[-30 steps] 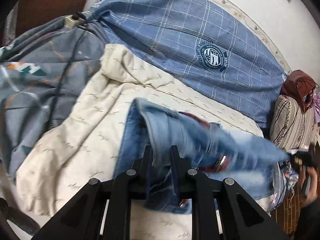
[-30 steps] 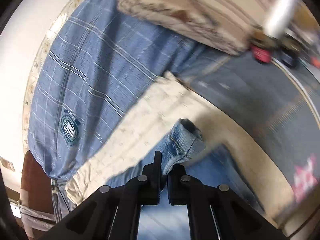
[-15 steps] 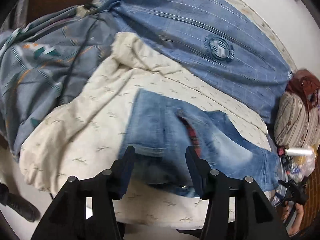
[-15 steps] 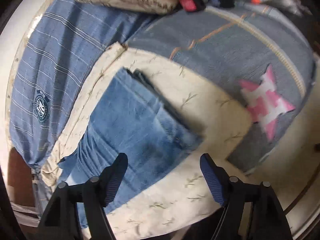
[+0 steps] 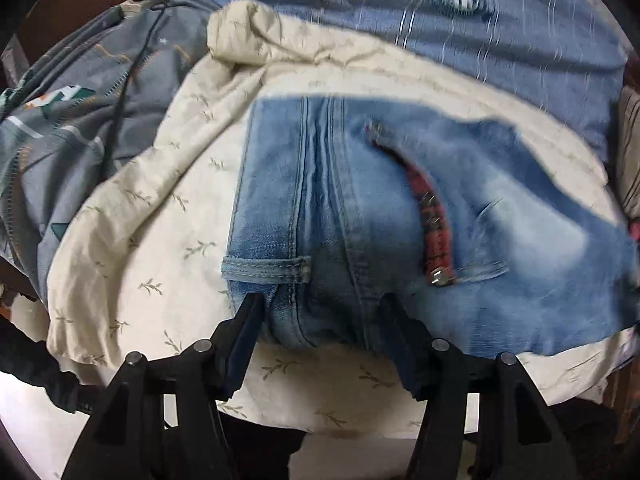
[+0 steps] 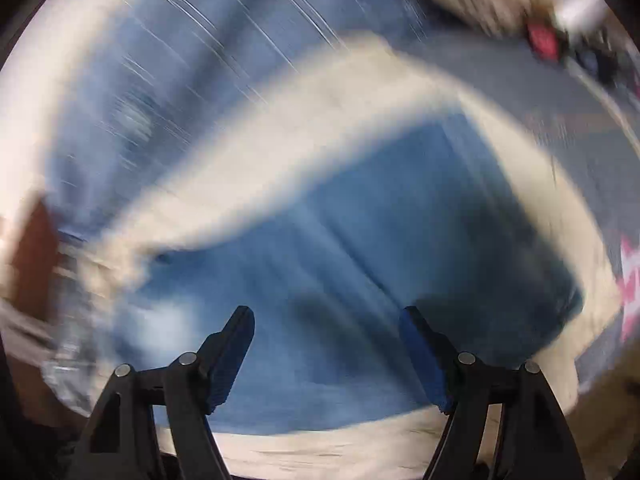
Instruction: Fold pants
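Note:
Folded light blue jeans (image 5: 360, 216) lie flat on a cream sheet (image 5: 160, 240), waistband end nearest me, with a red plaid lining strip (image 5: 434, 220) showing. My left gripper (image 5: 320, 308) is open, its fingers either side of the near waistband edge, holding nothing. In the right wrist view, which is motion-blurred, the jeans (image 6: 360, 260) fill the middle. My right gripper (image 6: 326, 320) is open over the denim and holds nothing.
A blue plaid blanket (image 5: 440, 20) lies behind the sheet. A grey patterned quilt (image 5: 80, 100) with a black cable (image 5: 132, 60) lies at left. A striped pillow (image 5: 630, 152) sits at far right. A grey quilt with a pink patch (image 6: 628, 276) lies right of the jeans.
Both grippers let go of the jeans and opened. The jeans dropped flat onto the sheet. Both grippers then moved in close to the denim.

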{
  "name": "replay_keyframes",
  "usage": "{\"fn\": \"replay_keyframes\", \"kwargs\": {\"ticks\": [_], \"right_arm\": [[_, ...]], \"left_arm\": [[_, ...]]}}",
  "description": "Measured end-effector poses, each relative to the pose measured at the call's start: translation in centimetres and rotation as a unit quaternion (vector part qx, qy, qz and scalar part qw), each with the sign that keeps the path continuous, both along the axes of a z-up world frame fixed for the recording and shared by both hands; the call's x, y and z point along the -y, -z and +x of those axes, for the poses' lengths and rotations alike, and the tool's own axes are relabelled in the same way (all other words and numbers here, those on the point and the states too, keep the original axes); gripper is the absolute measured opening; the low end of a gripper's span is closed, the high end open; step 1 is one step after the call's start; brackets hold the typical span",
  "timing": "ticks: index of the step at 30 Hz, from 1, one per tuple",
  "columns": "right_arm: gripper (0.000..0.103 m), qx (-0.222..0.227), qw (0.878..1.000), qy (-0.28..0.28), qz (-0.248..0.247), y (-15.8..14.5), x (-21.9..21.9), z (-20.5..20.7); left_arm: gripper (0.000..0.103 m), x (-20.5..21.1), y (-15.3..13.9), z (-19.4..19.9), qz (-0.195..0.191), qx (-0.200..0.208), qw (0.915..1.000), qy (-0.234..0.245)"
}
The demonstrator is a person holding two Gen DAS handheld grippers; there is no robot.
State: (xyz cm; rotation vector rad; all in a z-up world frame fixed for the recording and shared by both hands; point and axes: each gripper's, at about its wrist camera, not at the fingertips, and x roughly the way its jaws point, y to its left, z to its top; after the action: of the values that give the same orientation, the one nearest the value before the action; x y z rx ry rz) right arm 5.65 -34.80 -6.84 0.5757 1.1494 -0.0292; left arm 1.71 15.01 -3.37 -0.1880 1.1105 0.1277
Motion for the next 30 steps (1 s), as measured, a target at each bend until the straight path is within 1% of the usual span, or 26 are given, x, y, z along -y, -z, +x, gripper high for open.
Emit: {"fn": "replay_keyframes", "kwargs": {"ticks": [1, 2, 4, 5, 6, 7, 8, 9, 10, 11, 12, 14, 16, 18, 20, 21, 22, 23, 24, 25, 26, 27, 29, 30], "right_arm": [[0.078, 0.005, 1.0, 0.007, 0.005, 0.7, 0.3, -0.2], [0.077, 0.018, 1.0, 0.011, 0.002, 0.3, 0.3, -0.5], [0.078, 0.031, 0.999, 0.014, -0.006, -0.9, 0.2, -0.8], [0.078, 0.046, 0.999, 0.013, -0.001, -1.6, 0.2, -1.0], [0.078, 0.07, 0.997, 0.006, 0.007, -2.4, 0.2, -1.2], [0.078, 0.085, 0.996, 0.003, 0.009, -2.7, 0.3, -1.5], [0.079, 0.088, 0.996, 0.005, 0.006, -2.5, 0.5, -1.4], [0.08, 0.075, 0.997, 0.011, -0.005, -1.6, 0.7, -1.1], [0.08, 0.05, 0.998, 0.018, -0.015, -0.5, 0.7, -0.7], [0.08, 0.023, 0.999, 0.027, -0.005, 1.0, 1.2, -0.5], [0.08, 0.043, 0.999, 0.031, -0.006, 0.2, 1.4, -1.1], [0.08, 0.05, 0.998, 0.028, -0.014, -1.2, 1.3, -1.2], [0.08, 0.077, 0.996, 0.028, -0.023, -3.0, 1.1, -1.3], [0.08, 0.114, 0.992, 0.017, -0.042, -5.1, 0.4, -1.1], [0.08, 0.136, 0.989, 0.017, -0.047, -5.5, -0.1, -0.8], [0.08, 0.128, 0.99, 0.017, -0.048, -4.8, -0.1, -0.6], [0.08, 0.108, 0.993, 0.016, -0.048, -4.0, -0.2, 0.3], [0.08, 0.074, 0.996, 0.013, -0.044, -2.3, -0.1, 0.8], [0.08, 0.035, 0.998, 0.016, -0.041, -0.4, 0.1, 1.1], [0.08, 0.019, 0.999, 0.022, -0.03, 0.6, 0.6, 1.0], [0.08, 0.039, 0.998, 0.023, -0.032, 0.1, 0.7, 0.7], [0.08, 0.042, 0.998, 0.026, -0.035, -0.7, 0.8, 0.3], [0.08, 0.042, 0.998, 0.034, -0.028, -1.6, 1.1, 0.0], [0.08, 0.053, 0.998, 0.035, -0.022, -2.5, 1.2, -0.2]], "left_arm": [[0.062, -0.2, -1.1, -0.4, -0.015, 0.024, 0.9996, 0.001], [0.063, -0.3, -1.6, -0.5, -0.02, 0.037, 0.9991, 0.002], [0.068, -0.4, -2.1, -0.6, -0.015, 0.065, 0.9978, 0.002], [0.068, -0.3, -1.9, -0.4, -0.012, 0.067, 0.9977, 0.002], [0.068, 0.0, -1.2, -0.1, -0.011, 0.066, 0.9977, 0.004], [0.068, -0.1, 0.3, 0.4, -0.004, 0.046, 0.999, 0.002], [0.068, 0.2, 1.3, 0.8, 0.004, 0.023, 0.9997, 0.0], [0.069, 0.0, 2.8, 1.3, 0.006, -0.005, 1.0, 0.001], [0.07, -0.1, 3.2, 1.2, 0.006, 0.005, 1.0, 0.0], [0.07, 0.1, 2.8, 0.9, 0.013, 0.014, 0.9998, -0.001], [0.07, 0.2, 2.5, 0.8, 0.017, 0.013, 0.9998, -0.002], [0.07, 0.6, 1.3, 0.5, 0.016, 0.018, 0.9997, -0.006], [0.07, 0.8, -0.3, 0.3, 0.007, 0.036, 0.9993, -0.008], [0.07, 1.2, -1.7, -0.2, -0.002, 0.058, 0.9983, -0.005], [0.071, 1.6, -2.5, -0.3, 0.0, 0.07, 0.9975, 0.006], [0.072, 2.0, -2.6, -0.2, 0.001, 0.071, 0.9974, 0.008], [0.075, 2.3, -2.4, -0.1, 0.001, 0.07, 0.9975, 0.009], [0.076, 2.4, -1.8, 0.1, 0.0, 0.065, 0.9979, 0.01], [0.079, 2.6, -0.5, 0.5, -0.001, 0.042, 0.999, 0.012], [0.079, 2.5, 0.8, 1.0, 0.001, 0.014, 0.9998, 0.014], [0.08, 2.3, 2.1, 1.4, 0.001, -0.008, 0.9998, 0.017], [0.082, 2.5, 2.4, 1.3, 0.01, -0.001, 0.9997, 0.022], [0.082, 2.8, 1.6, 1.0, 0.024, 0.011, 0.9991, 0.032], [0.082, 2.9, 0.9, 0.9, 0.025, 0.018, 0.9989, 0.036]]}}
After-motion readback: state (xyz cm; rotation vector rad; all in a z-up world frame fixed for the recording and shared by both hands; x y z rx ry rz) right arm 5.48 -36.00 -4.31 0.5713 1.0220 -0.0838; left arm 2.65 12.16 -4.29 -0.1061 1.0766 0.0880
